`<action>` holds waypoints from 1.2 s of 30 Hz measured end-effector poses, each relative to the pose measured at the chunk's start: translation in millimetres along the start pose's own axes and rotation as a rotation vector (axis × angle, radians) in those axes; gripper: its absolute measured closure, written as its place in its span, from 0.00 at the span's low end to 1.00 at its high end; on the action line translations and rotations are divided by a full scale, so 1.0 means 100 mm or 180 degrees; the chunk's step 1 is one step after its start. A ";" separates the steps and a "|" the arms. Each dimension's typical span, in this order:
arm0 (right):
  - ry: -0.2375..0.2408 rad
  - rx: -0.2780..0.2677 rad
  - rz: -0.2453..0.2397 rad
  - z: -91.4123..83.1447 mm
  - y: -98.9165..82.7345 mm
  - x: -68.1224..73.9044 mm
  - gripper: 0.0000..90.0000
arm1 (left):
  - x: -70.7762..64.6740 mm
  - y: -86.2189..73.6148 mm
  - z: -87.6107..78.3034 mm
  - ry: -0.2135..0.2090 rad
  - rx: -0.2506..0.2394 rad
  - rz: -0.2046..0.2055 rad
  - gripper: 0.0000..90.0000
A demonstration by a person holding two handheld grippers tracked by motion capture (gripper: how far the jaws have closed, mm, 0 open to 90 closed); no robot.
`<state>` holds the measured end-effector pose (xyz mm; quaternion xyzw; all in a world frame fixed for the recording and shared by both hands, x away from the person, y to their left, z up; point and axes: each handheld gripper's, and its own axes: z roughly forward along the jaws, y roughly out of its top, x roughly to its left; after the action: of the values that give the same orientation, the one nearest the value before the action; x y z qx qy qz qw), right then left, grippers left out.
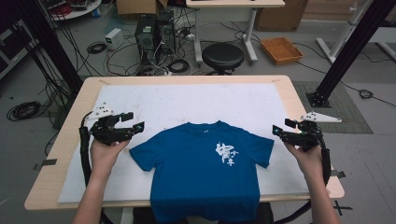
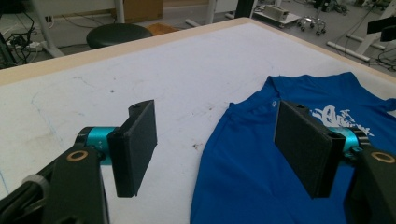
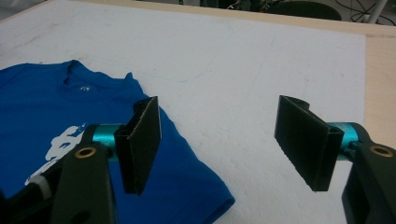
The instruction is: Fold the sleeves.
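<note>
Blue T-shirt [image 1: 205, 172] with white print lies flat, face up, on the counter [image 1: 70, 144]; left claw [image 1: 132, 122] and right claw [image 1: 281, 127] both gape wide, empty.

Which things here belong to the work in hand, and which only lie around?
In the work:
- blue T-shirt
- left gripper, jaws open
- right gripper, jaws open
- white mat

Lying around:
- black stool
- orange tray
- floor cables

Blue T-shirt [image 1: 201, 172] hem past the table's [image 1: 65, 140] near edge, cut off below.
</note>
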<state>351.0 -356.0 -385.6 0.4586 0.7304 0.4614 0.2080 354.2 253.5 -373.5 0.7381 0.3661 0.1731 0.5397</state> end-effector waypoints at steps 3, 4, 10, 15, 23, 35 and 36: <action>-0.0006 0.0002 0.0011 0.00 0.00 0.00 0.35 | 0.00 -0.01 0.00 0.0044 0.0030 0.0028 0.34; -0.0006 0.0002 0.0011 0.00 0.00 0.00 0.35 | 0.00 -0.01 0.00 0.0057 0.0030 0.0043 0.34; -0.0017 -0.0007 0.0009 0.00 0.00 0.00 0.35 | 0.04 -0.05 -0.04 0.0093 0.0054 0.0039 0.34; -0.0025 0.0010 0.0007 0.02 0.01 0.00 0.35 | 0.08 -0.10 -0.07 0.0090 0.0181 0.0011 0.34; -0.0058 0.0017 -0.0001 0.04 0.01 -0.01 0.35 | 0.10 -0.19 -0.12 0.0089 0.0179 -0.0015 0.34; -0.0086 0.0001 0.0041 0.02 -0.01 -0.04 0.36 | 0.16 -0.50 -0.20 0.0052 0.0416 -0.0304 0.40; -0.0087 0.0004 0.0045 0.02 -0.01 -0.04 0.36 | 0.17 -0.53 -0.21 0.0058 0.0436 -0.0341 0.40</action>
<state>353.5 -358.5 -388.1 0.4702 0.7245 0.4561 0.2144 333.0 288.3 -417.4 0.7510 0.4209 0.1252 0.4931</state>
